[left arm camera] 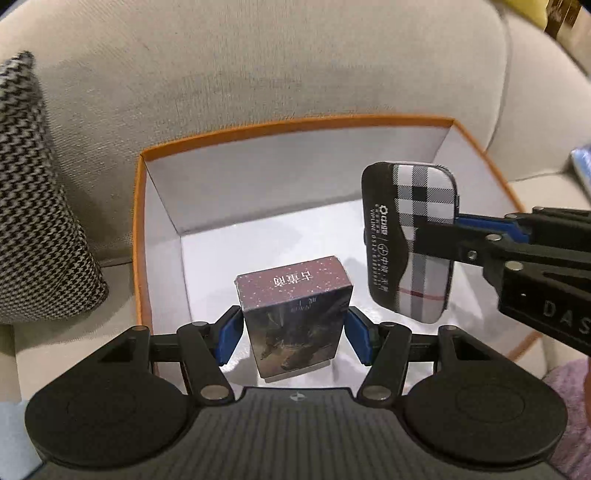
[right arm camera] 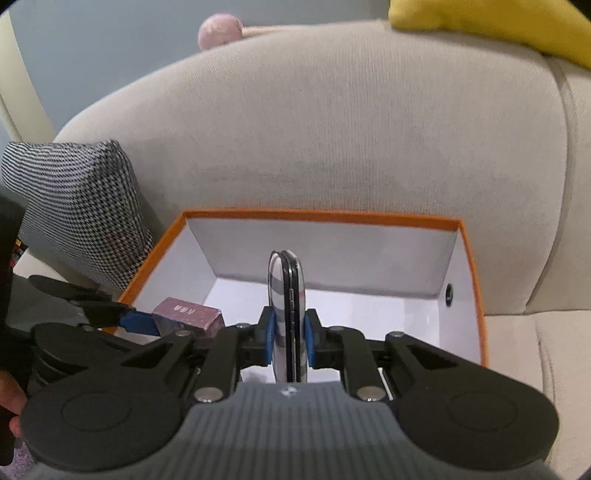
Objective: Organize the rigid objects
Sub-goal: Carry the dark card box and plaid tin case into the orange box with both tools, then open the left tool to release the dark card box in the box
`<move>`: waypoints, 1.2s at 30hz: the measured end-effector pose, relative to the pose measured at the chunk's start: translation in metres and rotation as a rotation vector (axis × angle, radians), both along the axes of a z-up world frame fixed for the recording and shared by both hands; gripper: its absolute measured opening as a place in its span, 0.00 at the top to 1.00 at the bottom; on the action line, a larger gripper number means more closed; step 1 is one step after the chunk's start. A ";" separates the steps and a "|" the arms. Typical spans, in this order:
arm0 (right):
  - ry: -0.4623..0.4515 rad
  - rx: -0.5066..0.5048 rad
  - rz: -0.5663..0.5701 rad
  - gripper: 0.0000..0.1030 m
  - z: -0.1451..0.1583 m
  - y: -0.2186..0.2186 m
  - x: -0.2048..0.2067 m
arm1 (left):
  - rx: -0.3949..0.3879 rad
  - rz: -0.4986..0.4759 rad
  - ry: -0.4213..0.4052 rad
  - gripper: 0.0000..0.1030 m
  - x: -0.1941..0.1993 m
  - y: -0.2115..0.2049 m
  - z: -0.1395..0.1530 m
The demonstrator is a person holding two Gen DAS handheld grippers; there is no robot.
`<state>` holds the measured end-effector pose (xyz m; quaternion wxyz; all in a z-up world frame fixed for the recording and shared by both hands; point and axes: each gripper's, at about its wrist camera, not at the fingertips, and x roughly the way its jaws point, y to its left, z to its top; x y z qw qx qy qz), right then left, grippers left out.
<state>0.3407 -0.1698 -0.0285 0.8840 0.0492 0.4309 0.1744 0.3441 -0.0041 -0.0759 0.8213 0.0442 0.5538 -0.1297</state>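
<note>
Orange-edged and white inside, the open rectangular cardboard box [left arm camera: 155, 206] sits on a beige ribbed-fabric sofa [left arm camera: 258, 66], beside a black-and-white houndstooth cushion [left arm camera: 40, 206] leaning at the left. The left gripper [left arm camera: 293, 334], black with blue pads, is angled steeply down over the box; its jaws are pressed on both flanks of a small glossy maroon carton with white speckles and white printed characters [left arm camera: 293, 310], which stands upright between the pads and above the white floor of the box, near its left wall. Whether the carton's base touches that floor cannot be told. The right gripper [right arm camera: 290, 338] reaches in from the right at a shallower slant, its jaws pinching a flat, rounded-corner case with a grey, white and black plaid face and a black band of white print [left arm camera: 410, 240]. In the right wrist view this plaid case [right arm camera: 286, 295] appears edge-on, thin and upright between the blue pads, held over the middle of the box and clear of its walls. A yellow cushion [right arm camera: 491, 26] rests on the sofa back.
</note>
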 end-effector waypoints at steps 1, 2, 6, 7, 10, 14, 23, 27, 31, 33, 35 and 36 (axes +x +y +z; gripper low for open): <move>0.005 0.001 0.000 0.84 -0.002 0.000 0.001 | 0.010 0.000 0.004 0.33 0.002 -0.001 -0.004; 0.011 0.003 -0.002 0.84 -0.005 0.000 0.005 | 0.015 -0.003 0.006 0.33 0.007 0.000 -0.006; 0.027 0.013 -0.008 0.84 -0.012 -0.004 0.012 | 0.048 0.001 0.022 0.33 0.018 -0.005 -0.015; 0.030 0.014 -0.009 0.84 -0.013 -0.004 0.012 | 0.059 0.000 0.019 0.33 0.019 -0.007 -0.016; 0.038 0.016 -0.010 0.84 -0.015 -0.003 0.012 | 0.056 0.016 0.013 0.31 0.023 -0.006 -0.019; 0.051 0.018 -0.013 0.84 -0.020 -0.002 0.016 | 0.040 0.019 0.005 0.28 0.025 -0.003 -0.020; 0.056 0.019 -0.016 0.84 -0.020 -0.001 0.017 | -0.010 0.000 -0.063 0.18 0.024 -0.003 -0.002; 0.051 0.016 -0.020 0.84 -0.017 -0.002 0.017 | 0.003 -0.001 -0.123 0.09 0.021 -0.003 0.005; 0.063 0.014 -0.019 0.84 -0.016 -0.001 0.019 | -0.081 0.071 -0.160 0.19 0.016 0.015 0.021; 0.090 0.015 -0.022 0.84 -0.017 0.001 0.023 | -0.120 0.134 -0.198 0.20 0.010 0.030 0.035; 0.129 0.024 -0.023 0.84 -0.019 0.003 0.028 | -0.132 0.193 -0.229 0.23 0.005 0.045 0.045; 0.147 0.032 -0.019 0.84 -0.021 0.005 0.031 | -0.130 0.221 -0.231 0.24 0.003 0.051 0.048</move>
